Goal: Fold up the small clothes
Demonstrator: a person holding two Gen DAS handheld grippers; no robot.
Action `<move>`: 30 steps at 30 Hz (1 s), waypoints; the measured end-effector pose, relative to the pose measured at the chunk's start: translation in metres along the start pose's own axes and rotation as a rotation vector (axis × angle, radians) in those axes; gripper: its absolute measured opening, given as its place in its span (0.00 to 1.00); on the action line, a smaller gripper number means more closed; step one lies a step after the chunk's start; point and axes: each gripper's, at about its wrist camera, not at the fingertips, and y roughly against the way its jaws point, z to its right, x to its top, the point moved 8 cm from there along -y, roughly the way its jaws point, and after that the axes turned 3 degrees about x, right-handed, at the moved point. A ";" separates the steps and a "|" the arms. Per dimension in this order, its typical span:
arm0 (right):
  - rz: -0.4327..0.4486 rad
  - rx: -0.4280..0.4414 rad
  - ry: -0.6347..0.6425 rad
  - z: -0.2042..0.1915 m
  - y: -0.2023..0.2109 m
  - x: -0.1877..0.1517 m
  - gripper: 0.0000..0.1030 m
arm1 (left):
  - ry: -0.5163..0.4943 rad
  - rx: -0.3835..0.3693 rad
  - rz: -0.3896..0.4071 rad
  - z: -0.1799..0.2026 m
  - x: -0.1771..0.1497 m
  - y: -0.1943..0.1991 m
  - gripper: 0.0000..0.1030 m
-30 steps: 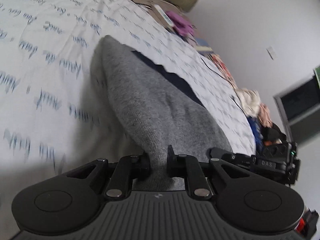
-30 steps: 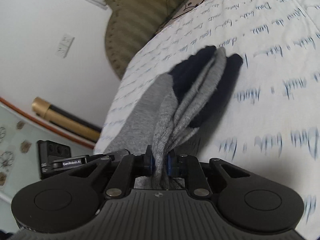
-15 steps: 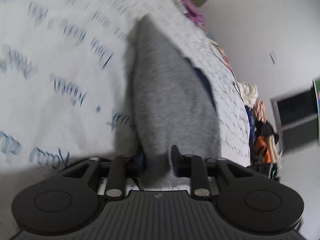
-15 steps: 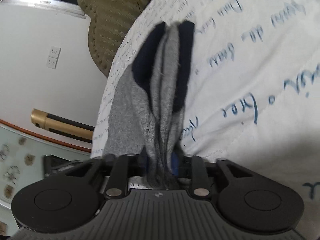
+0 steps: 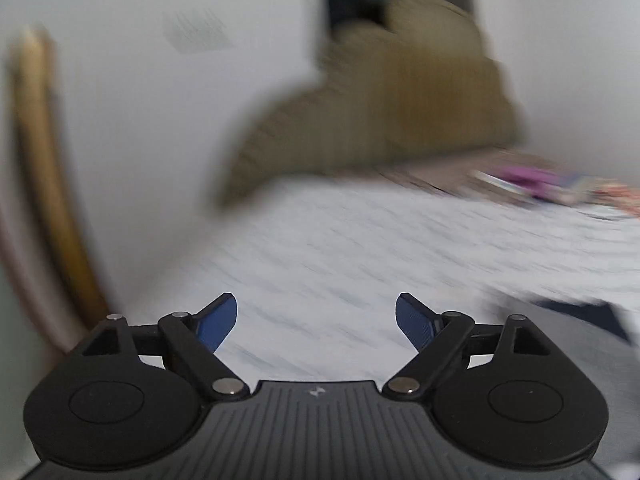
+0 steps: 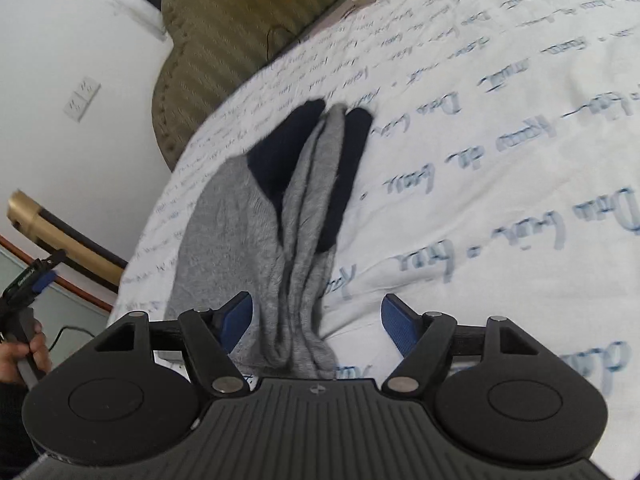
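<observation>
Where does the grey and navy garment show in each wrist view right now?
Left wrist: only its edge, far lower right, grey and navy garment beside the open right-hand finger.
Right wrist: centre frame, garment lying on the lettered sheet, its near end between the open fingers, which have just been opening.
Shared landmark: the olive headboard.

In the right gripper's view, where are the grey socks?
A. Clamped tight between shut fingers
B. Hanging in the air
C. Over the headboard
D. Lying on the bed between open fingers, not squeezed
D: the right gripper stands open, its jaws having just been opening, and the socks lie on the bed between the blue pads without being pressed.
</observation>
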 end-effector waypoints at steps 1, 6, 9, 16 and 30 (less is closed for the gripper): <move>-0.017 -0.001 0.005 -0.002 -0.008 -0.002 0.75 | 0.032 -0.064 -0.079 0.025 -0.026 -0.009 0.85; -0.047 -0.030 0.067 -0.016 -0.016 -0.005 0.84 | -0.108 -0.233 -0.241 0.134 -0.120 -0.010 0.84; -0.053 -0.014 0.080 -0.019 -0.017 -0.010 0.78 | -0.035 -0.268 -0.307 0.152 -0.133 -0.018 0.84; -0.053 0.036 0.043 -0.024 -0.022 -0.014 0.73 | 0.020 -0.289 -0.343 0.151 -0.130 -0.025 0.84; -0.055 0.056 0.095 -0.037 -0.025 -0.023 0.18 | 0.006 -0.328 -0.305 0.149 -0.111 -0.005 0.12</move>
